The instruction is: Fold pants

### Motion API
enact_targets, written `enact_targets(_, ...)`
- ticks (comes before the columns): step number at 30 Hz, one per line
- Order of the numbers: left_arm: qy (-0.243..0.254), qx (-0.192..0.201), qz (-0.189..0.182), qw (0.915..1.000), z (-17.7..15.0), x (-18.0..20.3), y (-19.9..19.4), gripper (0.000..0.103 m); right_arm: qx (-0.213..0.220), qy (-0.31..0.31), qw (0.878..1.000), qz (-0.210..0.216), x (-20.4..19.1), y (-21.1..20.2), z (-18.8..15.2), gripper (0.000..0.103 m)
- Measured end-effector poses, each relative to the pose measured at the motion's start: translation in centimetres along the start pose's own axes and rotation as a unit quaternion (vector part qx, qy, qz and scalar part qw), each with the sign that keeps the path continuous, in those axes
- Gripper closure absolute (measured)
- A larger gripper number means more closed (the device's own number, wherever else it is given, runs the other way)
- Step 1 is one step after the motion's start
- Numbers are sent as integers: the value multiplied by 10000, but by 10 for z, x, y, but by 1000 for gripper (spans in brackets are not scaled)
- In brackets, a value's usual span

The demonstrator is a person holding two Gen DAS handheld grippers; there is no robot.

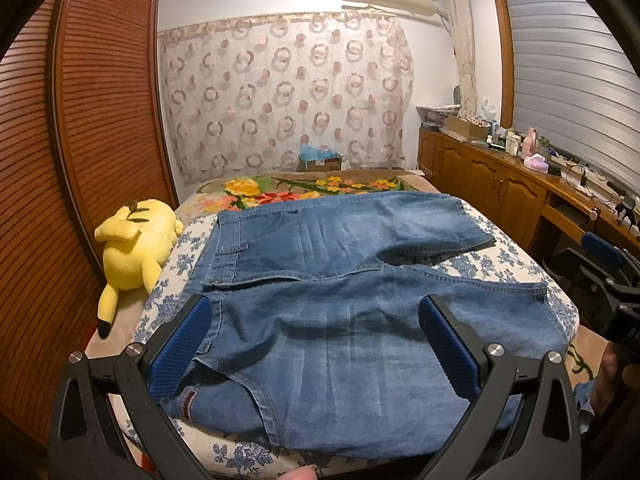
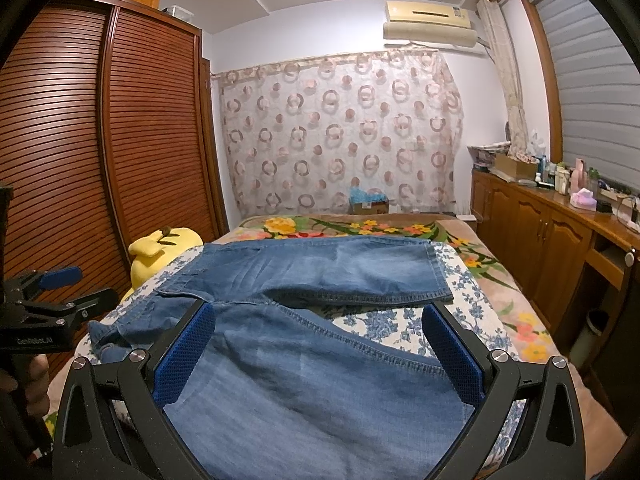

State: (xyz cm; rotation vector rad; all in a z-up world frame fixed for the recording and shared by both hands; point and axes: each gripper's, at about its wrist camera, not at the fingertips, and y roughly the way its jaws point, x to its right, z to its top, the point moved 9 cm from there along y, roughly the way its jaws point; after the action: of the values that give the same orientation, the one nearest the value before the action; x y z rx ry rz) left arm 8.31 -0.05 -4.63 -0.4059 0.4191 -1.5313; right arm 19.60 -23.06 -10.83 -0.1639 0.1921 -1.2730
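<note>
**Jeans spread on the bed, both grippers released above them**

I had the blue denim pants [image 1: 320, 280] lying flat on the flower-print bedspread [image 1: 516, 256], waistband toward the wardrobe side and the two legs stretching to the right. The far leg lay across the bed near the bright floral blanket [image 1: 304, 188]; the near leg ran along the bed's front edge.

My left gripper [image 1: 316, 312] hovered over the waist and seat area with its blue pads [image 1: 182, 344] spread wide, holding nothing. My right gripper [image 2: 320, 324] hung over the near leg, its pads [image 2: 186, 354] likewise wide apart and empty; whether either touched the cloth I could not tell.

A yellow plush toy [image 1: 134, 244] lay on the bed just beside the waistband, next to the slatted wooden wardrobe [image 1: 104, 100].
</note>
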Motion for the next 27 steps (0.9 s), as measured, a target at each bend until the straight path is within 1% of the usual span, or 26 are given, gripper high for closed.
enact_targets(2, -5, -35, -3, 10000, -1, 1, 1, 0, -20, -6, 10000, -15, 1, 1, -1, 0)
enact_targets(3, -4, -47, -17, 10000, -8, -5, 4, 0, -32, -6, 10000, -17, 1, 1, -1, 0)
enact_targets(6, -17, -138, -120, 9998, -11, -8, 8, 0, -105, -4, 9999, -25, 4, 5, -4, 0)
enact_targets(14, -44, -405, -238, 9989, -30, -22, 29, 0, -393, -19, 9991, -149, 12, 20, -8, 2)
enact_targets(18, -34, -554, -219, 9982, -39, -29, 39, 0, -517, -89, 9984, -220, 12, 24, -10, 3)
enact_targets(25, -105, -727, -181, 9971, -51, -43, 53, 0, -670, -168, 9972, -296, 14, 18, -15, 3)
enact_targets(27, -128, -788, -218, 9966, -54, -47, 57, 0, -737, -202, 9965, -341, 18, 17, -16, 4)
